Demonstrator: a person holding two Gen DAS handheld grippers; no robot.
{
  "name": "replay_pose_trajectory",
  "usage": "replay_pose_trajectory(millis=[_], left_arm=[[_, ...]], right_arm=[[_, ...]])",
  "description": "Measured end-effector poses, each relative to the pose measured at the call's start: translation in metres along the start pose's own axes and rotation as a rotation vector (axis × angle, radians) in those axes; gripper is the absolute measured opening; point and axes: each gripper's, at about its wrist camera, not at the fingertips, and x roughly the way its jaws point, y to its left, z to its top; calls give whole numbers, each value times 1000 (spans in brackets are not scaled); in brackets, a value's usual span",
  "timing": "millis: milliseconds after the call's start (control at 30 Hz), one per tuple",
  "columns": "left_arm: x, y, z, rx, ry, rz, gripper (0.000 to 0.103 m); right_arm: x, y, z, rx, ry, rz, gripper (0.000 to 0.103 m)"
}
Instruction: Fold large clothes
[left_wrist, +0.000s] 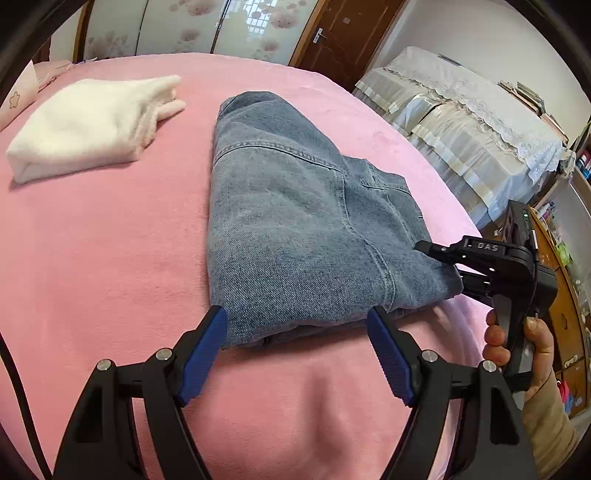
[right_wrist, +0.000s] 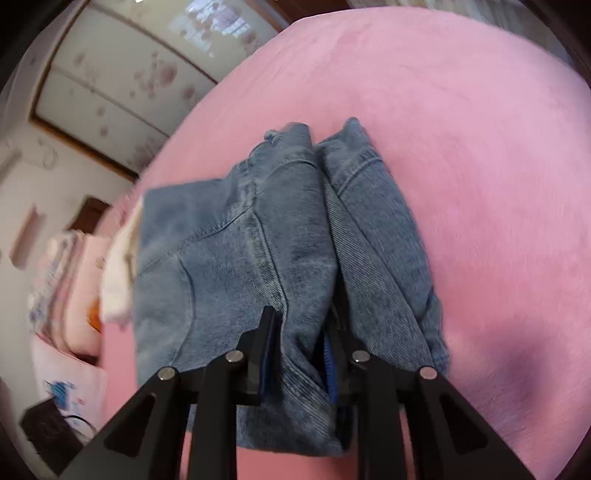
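Right tool (right_wrist: 301, 328) clamped on folded jeans (right_wrist: 229, 251), pink bedspread (right_wrist: 461, 147) beneath

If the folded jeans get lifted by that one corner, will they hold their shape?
Probably not. The jeans are thick stacked denim, likely heavy, and only the right hand-held gripper pinches them. Loose layers would likely sag and unfold. The fleecy pink blanket may drag at them.

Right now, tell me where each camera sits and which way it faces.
Left wrist: on the open left gripper, low over the pink bed, facing the folded jeans, a white towel and the right gripper in the person's hand.
Right wrist: on the right gripper, shut on the jeans.
Shared: jeans, bed, right gripper.
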Motion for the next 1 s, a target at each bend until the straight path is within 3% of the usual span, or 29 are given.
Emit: replay_pose_trajectory(millis=[100, 200, 400, 733, 767, 833, 1000], left_arm=[[-2, 2, 2, -2, -9, 7, 77], [-6, 4, 3, -22, -14, 14, 77], [-3, 13, 3, -68, -9, 14, 77], [3, 4, 6, -41, -2, 36, 77], [3, 3, 8, -37, -7, 43, 77], [3, -1, 15, -23, -21, 58, 77], [5, -17, 38, 26, -65, 117, 77]], right_arm=[[-10, -1, -3, -4, -16, 2, 28], [-20, -7, -4, 5, -17, -10, 42], [-34, -22, -10, 48, 50, 67, 45], [-7, -20, -6, 103, 115, 142, 49], [-7, -13, -4, 75, 110, 142, 47], [-10, 2, 0, -27, 79, 110, 24], [-41, 50, 4, -255, -58, 45, 18]])
